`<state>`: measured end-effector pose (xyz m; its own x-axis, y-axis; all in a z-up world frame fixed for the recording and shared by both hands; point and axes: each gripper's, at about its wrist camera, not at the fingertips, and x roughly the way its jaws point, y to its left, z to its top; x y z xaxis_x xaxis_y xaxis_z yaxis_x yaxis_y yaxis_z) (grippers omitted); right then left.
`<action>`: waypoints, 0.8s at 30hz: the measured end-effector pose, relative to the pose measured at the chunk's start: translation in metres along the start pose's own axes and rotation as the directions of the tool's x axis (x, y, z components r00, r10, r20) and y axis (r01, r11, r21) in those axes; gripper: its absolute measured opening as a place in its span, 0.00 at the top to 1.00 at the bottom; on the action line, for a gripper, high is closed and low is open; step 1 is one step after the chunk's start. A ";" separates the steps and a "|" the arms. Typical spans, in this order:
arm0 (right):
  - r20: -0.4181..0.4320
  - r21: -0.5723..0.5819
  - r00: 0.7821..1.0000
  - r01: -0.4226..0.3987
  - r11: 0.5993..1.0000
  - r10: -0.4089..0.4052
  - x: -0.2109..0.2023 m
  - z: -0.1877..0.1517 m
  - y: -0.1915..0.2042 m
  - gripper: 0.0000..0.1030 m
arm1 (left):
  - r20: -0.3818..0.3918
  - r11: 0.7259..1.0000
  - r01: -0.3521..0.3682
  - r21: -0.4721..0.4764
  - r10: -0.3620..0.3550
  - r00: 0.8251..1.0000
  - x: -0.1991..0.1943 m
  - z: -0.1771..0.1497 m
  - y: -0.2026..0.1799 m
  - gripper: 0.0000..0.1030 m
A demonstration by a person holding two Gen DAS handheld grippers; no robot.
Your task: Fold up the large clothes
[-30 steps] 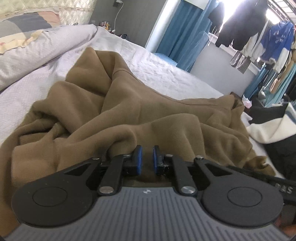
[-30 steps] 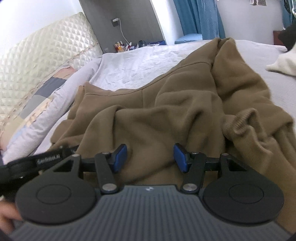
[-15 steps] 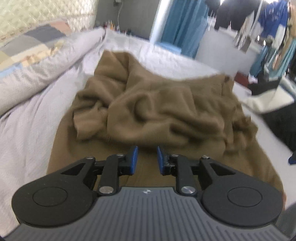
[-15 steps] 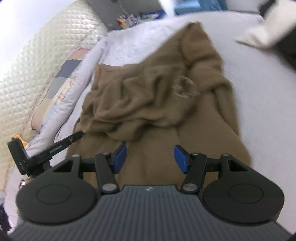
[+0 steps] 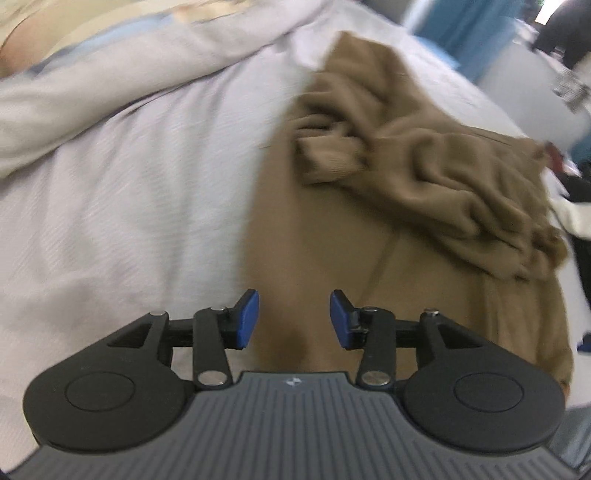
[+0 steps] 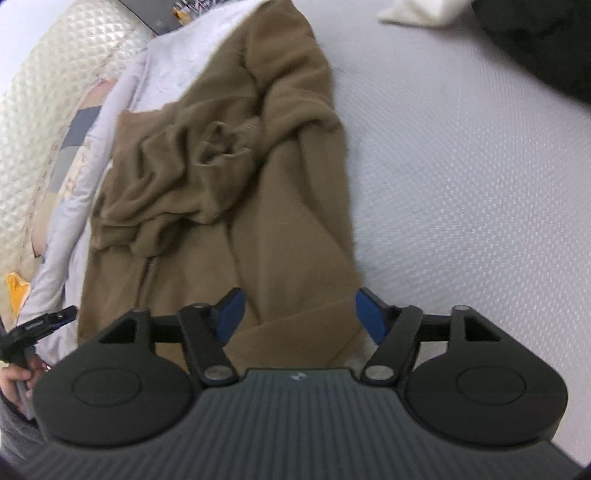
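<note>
A large brown sweatshirt [image 5: 399, 236] lies on the bed. Its near part is flat and its far part is bunched in a crumpled heap [image 5: 424, 173]. It also shows in the right wrist view [image 6: 258, 206], with the heap [image 6: 192, 173] at the left. My left gripper [image 5: 294, 319] is open and empty above the near left edge of the garment. My right gripper [image 6: 300, 314] is open and empty above the near right corner of the garment. The left gripper also shows at the left edge of the right wrist view [image 6: 40, 325].
A pale lilac bedsheet [image 5: 129, 206] covers the bed and shows to the right of the garment in the right wrist view [image 6: 461, 177]. A rolled duvet [image 5: 110, 74] and a quilted headboard [image 6: 44, 96] lie at the left. Dark and white clothes [image 6: 517, 33] lie at far right.
Both grippers pulled back and rose above the near hem. My left gripper opened from nearly shut and let the cloth go. The garment's near part now lies flat.
</note>
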<state>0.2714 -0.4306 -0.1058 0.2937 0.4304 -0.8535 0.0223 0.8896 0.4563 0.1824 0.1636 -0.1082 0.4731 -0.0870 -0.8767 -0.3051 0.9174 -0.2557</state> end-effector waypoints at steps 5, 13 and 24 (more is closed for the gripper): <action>-0.081 0.053 0.995 -0.052 0.997 0.056 0.035 0.001 -0.033 0.30 | -0.074 0.985 0.007 -0.174 -0.020 0.997 0.023 0.005 0.030 0.53; -0.098 0.038 0.973 -0.206 0.978 0.209 0.059 0.005 -0.044 0.19 | -0.161 0.984 0.079 -0.160 -0.105 0.981 0.053 0.007 0.016 0.48; -0.089 -0.010 0.909 -0.409 0.912 0.407 0.062 0.017 -0.023 0.18 | 0.002 0.889 0.421 -0.178 -0.427 0.904 0.015 -0.005 0.023 0.41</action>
<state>0.3049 -0.4270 -0.1647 0.1908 0.7669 -0.6127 -0.1099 0.6369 0.7630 0.1777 0.1817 -0.1291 0.5599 -0.4698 -0.6825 -0.2198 0.7100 -0.6691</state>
